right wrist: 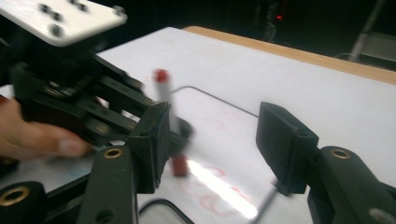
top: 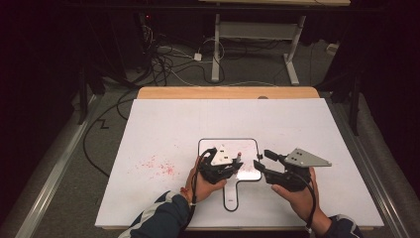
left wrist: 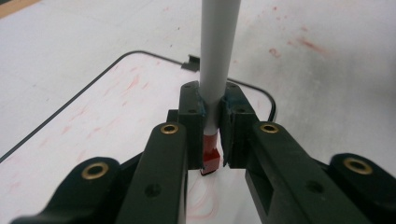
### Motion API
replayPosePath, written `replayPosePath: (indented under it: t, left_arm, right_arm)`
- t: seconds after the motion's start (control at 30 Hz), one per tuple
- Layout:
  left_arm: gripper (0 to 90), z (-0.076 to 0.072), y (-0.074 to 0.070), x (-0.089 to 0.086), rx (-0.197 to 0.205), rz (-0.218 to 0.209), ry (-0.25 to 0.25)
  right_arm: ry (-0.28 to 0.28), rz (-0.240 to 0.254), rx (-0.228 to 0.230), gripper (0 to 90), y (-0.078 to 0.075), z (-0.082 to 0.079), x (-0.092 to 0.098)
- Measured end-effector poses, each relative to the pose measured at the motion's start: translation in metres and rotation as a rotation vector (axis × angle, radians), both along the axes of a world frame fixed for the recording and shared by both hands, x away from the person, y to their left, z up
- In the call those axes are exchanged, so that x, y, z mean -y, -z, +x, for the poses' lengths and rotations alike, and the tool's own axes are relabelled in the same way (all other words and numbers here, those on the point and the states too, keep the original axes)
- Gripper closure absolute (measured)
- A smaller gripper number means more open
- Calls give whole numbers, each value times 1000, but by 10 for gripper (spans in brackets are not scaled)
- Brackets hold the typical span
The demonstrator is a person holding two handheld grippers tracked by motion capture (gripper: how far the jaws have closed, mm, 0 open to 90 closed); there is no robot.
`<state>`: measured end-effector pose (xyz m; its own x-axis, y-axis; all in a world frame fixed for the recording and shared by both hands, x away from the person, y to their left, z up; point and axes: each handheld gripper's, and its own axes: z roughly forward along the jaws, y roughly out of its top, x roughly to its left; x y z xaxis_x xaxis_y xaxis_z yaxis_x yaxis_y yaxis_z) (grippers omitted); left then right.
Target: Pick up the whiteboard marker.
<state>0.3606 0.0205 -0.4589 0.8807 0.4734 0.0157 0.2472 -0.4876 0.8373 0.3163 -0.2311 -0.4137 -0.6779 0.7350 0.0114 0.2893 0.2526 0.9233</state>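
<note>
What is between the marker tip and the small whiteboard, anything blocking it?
Nothing visible. The left gripper is shut on the marker, whose red tip points down at the small whiteboard, at or just above it. The right gripper is open beside it, not under the tip.

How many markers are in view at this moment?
1. The marker is clamped upright in the left gripper, red tip down on the small whiteboard. The right gripper is open beside it, holding nothing.

A dim lab or test room — a white-topped table (top: 307, 148) on grey carpet, tangled cables (top: 163, 62) on the floor beyond, a height-adjustable desk frame (top: 255, 37) behind.
</note>
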Motion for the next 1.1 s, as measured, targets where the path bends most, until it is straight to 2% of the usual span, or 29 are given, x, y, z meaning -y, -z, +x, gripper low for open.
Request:
replayPosePath:
  t: [0.07,0.13,0.2,0.27,0.33,0.47,0.53,0.6,0.73,0.8,0.83,0.93,1.03,1.07,1.1]
  left_arm:
    - [788,1,0,-13,-22,-8,-29]
    - [788,1,0,-23,-33,-2,-49]
    - [788,0,-1,-32,-31,12,-70]
    - [788,-2,1,-46,-33,0,-98]
    - [788,-3,1,-51,-35,-6,-110]
    - [788,-13,4,-76,-17,-9,-138]
    - [787,-15,5,-84,-10,-9,-157]
    - [787,-14,7,-88,-21,-29,-160]
    - [788,-14,8,-81,-10,-41,-140]
    - [788,-11,8,-69,-3,-39,-111]
    - [788,-11,8,-69,-3,-39,-111]
    - [788,-8,8,-54,-3,-51,-85]
    - [788,-8,8,-40,0,-53,-50]
    - [788,-9,8,-34,2,-59,-22]
    - [788,-10,8,-30,5,-48,-13]
  right_arm:
    - [51,-10,2,454,1,-1,15]
    - [69,-30,9,451,2,-1,24]
    - [99,-65,28,447,5,-3,33]
    - [117,-102,40,429,8,-4,39]
    - [125,-133,52,406,9,-6,44]
    - [130,-157,74,372,13,-12,52]
    - [134,-165,83,370,13,-13,54]
    - [137,-175,89,350,14,-15,56]
    - [120,-194,81,343,15,-20,55]
    - [102,-203,86,344,15,-24,53]
    - [95,-205,88,344,15,-25,52]
    - [85,-206,88,344,15,-27,51]
    - [66,-209,84,342,17,-28,49]
    - [57,-208,88,341,18,-28,49]
    - [57,-208,88,341,18,-28,49]
